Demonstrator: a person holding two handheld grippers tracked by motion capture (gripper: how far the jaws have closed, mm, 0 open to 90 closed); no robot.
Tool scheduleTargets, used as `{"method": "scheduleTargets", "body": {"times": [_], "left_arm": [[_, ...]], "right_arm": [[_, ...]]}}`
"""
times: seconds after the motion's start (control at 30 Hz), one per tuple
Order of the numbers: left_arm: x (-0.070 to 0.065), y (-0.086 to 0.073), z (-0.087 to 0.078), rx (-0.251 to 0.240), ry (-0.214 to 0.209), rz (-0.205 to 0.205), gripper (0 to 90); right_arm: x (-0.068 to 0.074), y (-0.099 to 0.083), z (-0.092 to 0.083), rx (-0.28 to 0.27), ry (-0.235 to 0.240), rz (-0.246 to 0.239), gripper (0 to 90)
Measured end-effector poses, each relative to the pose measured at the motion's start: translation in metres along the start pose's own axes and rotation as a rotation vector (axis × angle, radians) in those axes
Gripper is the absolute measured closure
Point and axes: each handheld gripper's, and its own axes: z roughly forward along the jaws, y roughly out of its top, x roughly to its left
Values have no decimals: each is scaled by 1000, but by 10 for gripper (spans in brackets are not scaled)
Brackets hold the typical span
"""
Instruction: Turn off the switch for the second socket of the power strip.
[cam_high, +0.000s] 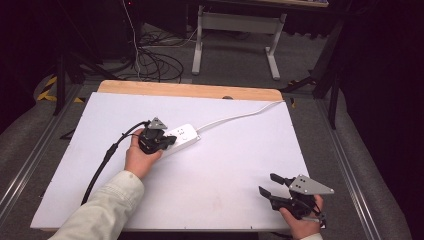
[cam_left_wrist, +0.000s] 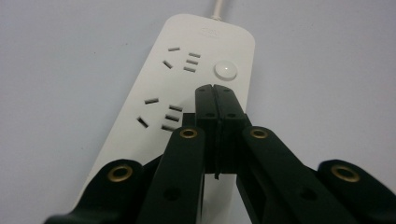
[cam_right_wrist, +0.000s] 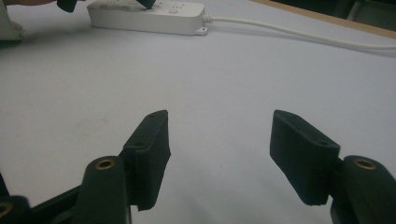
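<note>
Nearest, right claw (cam_high: 270, 186) is hovering wide open and empty over the desk's (cam_high: 225, 165) near right corner; left claw (cam_left_wrist: 215, 89) is resting fully closed, gripping nothing, atop the power strip (cam_high: 181, 136) left of centre.

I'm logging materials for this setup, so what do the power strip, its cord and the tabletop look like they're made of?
The power strip looks like hard white plastic with a satin finish: moulded rounded corners and crisp socket slots. Its cord seems rubbery or vinyl sheathed, smooth and white, bending loosely. The tabletop is a matte white sheet, possibly laminate or board, over what looks like wood, judging by the tan strip along its far edge.
</note>
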Motion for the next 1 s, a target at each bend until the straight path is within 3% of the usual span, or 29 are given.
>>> {"method": "scheduleTargets", "body": {"times": [0.23, 0.4, 1.0], "left_arm": [[-1, -1, 1, 1, 6, 8, 896], [-3, -1, 1, 7, 30, 45, 896], [-4, -1, 2, 8, 31, 50, 896]], "right_arm": [[0, 0, 0, 2, 1, -2, 383], [0, 0, 0, 3, 1, -1, 383], [0, 0, 0, 2, 3, -1, 378]]}}
